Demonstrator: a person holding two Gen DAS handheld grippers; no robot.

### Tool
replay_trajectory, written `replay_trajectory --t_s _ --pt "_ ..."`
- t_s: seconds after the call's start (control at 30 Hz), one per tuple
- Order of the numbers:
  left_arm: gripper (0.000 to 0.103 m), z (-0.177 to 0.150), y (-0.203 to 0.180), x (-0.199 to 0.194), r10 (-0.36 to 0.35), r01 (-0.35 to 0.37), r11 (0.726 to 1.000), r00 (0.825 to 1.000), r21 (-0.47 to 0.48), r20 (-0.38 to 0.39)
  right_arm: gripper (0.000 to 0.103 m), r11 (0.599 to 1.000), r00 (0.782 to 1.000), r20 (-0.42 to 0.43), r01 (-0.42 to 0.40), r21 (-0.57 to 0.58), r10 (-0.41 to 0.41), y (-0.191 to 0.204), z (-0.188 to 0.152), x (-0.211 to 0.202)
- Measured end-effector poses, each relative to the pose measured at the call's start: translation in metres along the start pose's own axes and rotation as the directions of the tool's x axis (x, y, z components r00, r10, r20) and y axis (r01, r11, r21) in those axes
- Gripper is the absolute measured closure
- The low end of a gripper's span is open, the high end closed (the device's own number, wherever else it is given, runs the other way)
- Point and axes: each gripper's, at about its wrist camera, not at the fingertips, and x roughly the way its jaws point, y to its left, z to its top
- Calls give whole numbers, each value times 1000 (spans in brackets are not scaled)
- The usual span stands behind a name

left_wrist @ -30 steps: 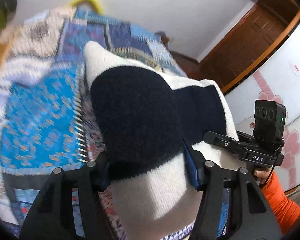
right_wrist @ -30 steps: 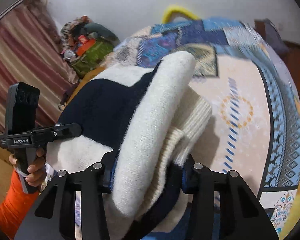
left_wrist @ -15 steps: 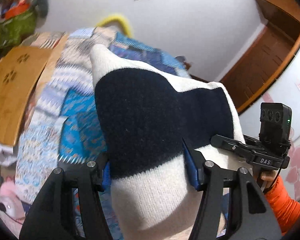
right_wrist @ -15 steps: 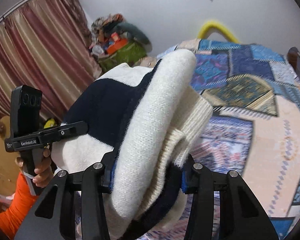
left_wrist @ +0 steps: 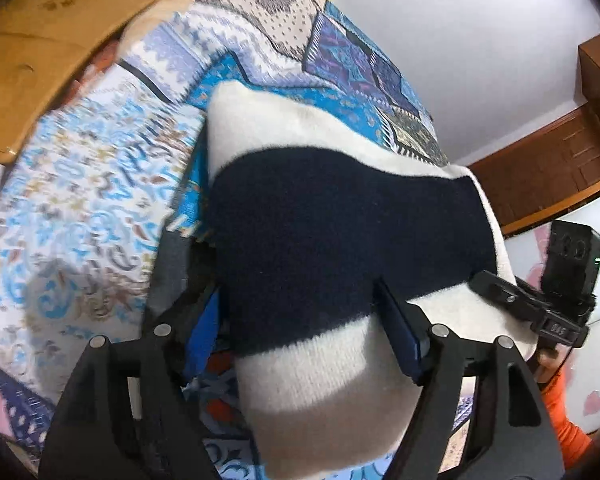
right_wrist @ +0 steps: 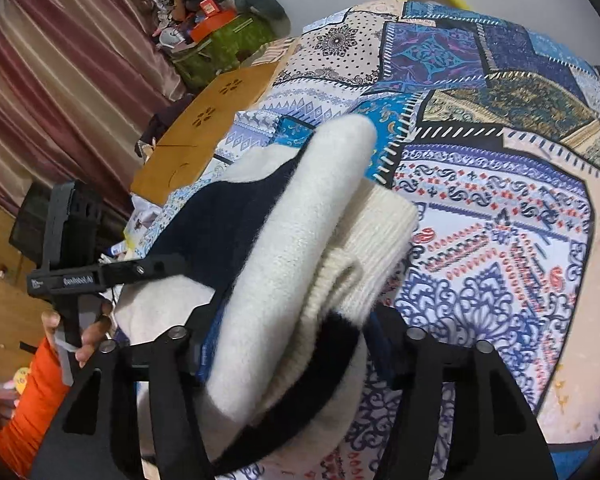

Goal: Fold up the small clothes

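A folded cream and navy knit sweater [left_wrist: 332, 240] is held between both grippers above the patchwork bed cover [left_wrist: 80, 200]. My left gripper [left_wrist: 300, 320] is shut on one end of the sweater, its blue-padded fingers pressing both sides. My right gripper [right_wrist: 288, 340] is shut on the other end [right_wrist: 292, 248], where the cream ribbed hem bulges out. Each gripper shows in the other's view, the right one [left_wrist: 540, 312] at the sweater's far right, the left one [right_wrist: 100, 272] at its far left.
The patchwork bed cover [right_wrist: 500, 220] fills the area beneath. A wooden lap table [right_wrist: 204, 128] lies at the bed's left side. A pile of bags and clutter [right_wrist: 216, 28] sits by the striped curtain [right_wrist: 52, 80]. A wooden door [left_wrist: 560, 168] is at right.
Both grippers have tilted down toward the bed with the sweater still held; the bed cover now fills more of each view. The grip is unchanged.
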Motion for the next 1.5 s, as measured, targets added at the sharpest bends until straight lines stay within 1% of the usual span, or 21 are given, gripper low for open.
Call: replay_trajectory --t_s 0.07,0.13,0.27,0.33,0.37,0.43,0.53,0.67,0.7,0.73,0.77,0.83,0.93,0.97,1.03,1.1,1.13,1.2,1.27,1.4,1.5 --pt "29 -3 -9 -15 56 -57 998 998 24 33 44 1000 1000 14 16 -11 -16 4 0 -10" --pt "29 -6 -22 -39 128 -135 988 987 72 96 44 999 998 47 32 -25 -31 10 -6 -27" --pt "29 -11 -51 -83 155 -187 973 965 135 212 44 994 985 155 82 -70 -70 31 -10 -67" --pt "29 -20 -76 -117 152 -209 964 942 167 300 44 991 974 217 93 -95 -71 43 -13 -91" --pt "29 -20 -83 -123 148 -214 961 934 176 326 44 989 966 250 100 -108 -70 51 -14 -104" --pt "29 -29 -107 -149 139 -237 950 904 204 404 44 984 946 318 109 -140 -60 68 -17 -129" --pt "29 -48 -144 -186 126 -284 929 846 239 517 44 974 906 422 121 -192 -29 98 -27 -168" --pt "29 -82 -185 -224 95 -331 904 772 270 628 44 957 848 530 152 -247 2 131 -42 -206" --pt "29 -93 -195 -233 89 -350 895 748 277 658 44 952 834 552 166 -256 3 138 -47 -214" --pt "29 -108 -207 -241 85 -382 879 712 284 697 44 945 816 578 181 -272 10 148 -56 -224" --pt "29 -117 -213 -246 83 -398 872 693 285 716 44 940 802 597 193 -282 14 153 -62 -229" --pt "29 -139 -228 -256 82 -441 853 642 279 763 44 933 777 630 210 -292 22 163 -74 -240" --pt "29 -168 -245 -264 87 -487 833 584 263 807 44 930 750 660 218 -297 35 174 -94 -252" --pt "28 -175 -248 -265 84 -489 833 575 260 814 43 927 738 674 231 -296 31 177 -101 -255" --pt "23 -187 -252 -267 70 -479 838 569 261 819 36 920 716 698 267 -286 9 182 -114 -258" --pt "10 -197 -254 -267 65 -474 843 561 255 826 20 919 702 712 285 -273 -6 183 -123 -261" --pt "8 -201 -255 -267 65 -474 843 557 253 828 18 920 696 718 292 -262 -16 183 -128 -262" --pt "5 -206 -255 -266 69 -475 845 554 247 830 9 922 695 719 295 -249 -28 183 -132 -263" --pt "5 -210 -255 -265 70 -470 847 560 247 826 1 923 695 717 303 -239 -42 182 -134 -262" --pt "4 -217 -253 -266 65 -451 857 576 251 815 0 923 693 719 307 -231 -50 182 -137 -263" --pt "3 -221 -253 -265 63 -453 854 579 256 813 0 927 693 719 302 -223 -53 181 -142 -263"
